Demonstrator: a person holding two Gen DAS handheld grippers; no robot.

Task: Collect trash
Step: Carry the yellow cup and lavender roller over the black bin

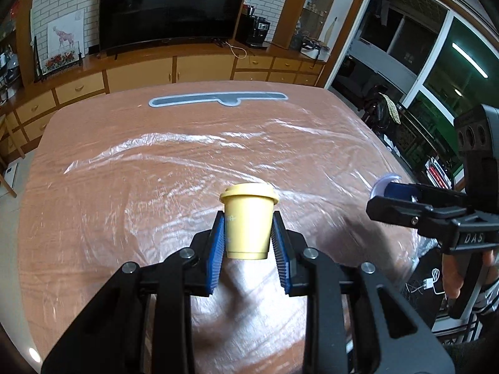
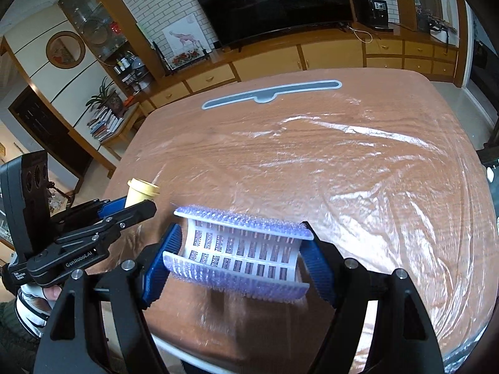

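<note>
A small yellow lidded cup (image 1: 248,222) hangs upright above the table, with my left gripper (image 1: 248,233) shut on its sides between blue pads. In the right wrist view the same cup (image 2: 141,190) pokes up from the left gripper (image 2: 137,207) at the left. My right gripper (image 2: 241,249) is shut on a bent white grid piece with purple bristles (image 2: 240,249), squeezed into a curve between its pads. In the left wrist view the right gripper (image 1: 385,198) shows at the right edge with only a sliver of that piece visible.
The table (image 1: 187,143) is brown and covered with crinkled clear plastic film. A long grey flat strip (image 1: 218,99) lies near its far edge. Wooden cabinets (image 1: 202,68) and a dark television (image 1: 168,6) stand behind. A person's hand (image 1: 455,274) holds the right gripper's handle.
</note>
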